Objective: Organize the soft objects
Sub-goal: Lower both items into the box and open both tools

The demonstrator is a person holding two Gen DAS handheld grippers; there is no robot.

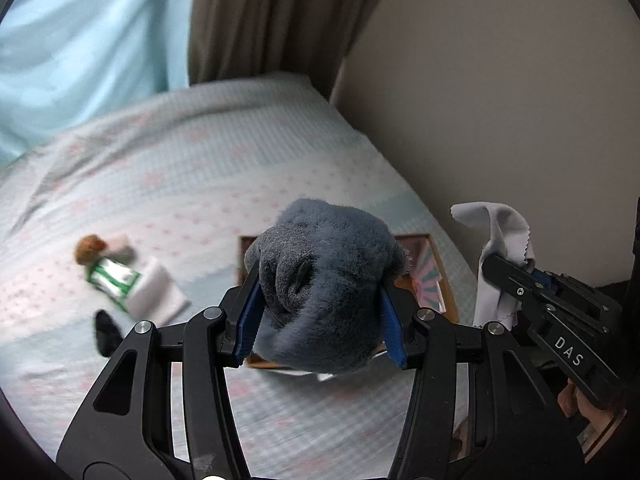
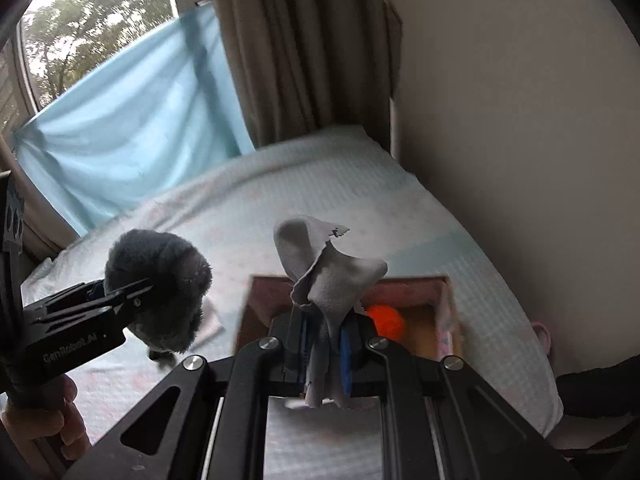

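I've got the plush (image 1: 324, 300) squeezed in my left gripper (image 1: 320, 312) and the cloth (image 2: 326, 280) pinched tight in my right gripper (image 2: 326, 354), both held up over the box (image 2: 444, 304) on the bed (image 1: 180, 184) so they can drop in beside the orange ball (image 2: 386, 320).

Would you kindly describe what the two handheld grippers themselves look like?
Both are matte black linkage frames with round silver pivot bolts and ribbed blue finger pads. The left gripper carries white "GenRobot.AI" lettering on its side, the right gripper reads "DAS". No cables or sleeves show.
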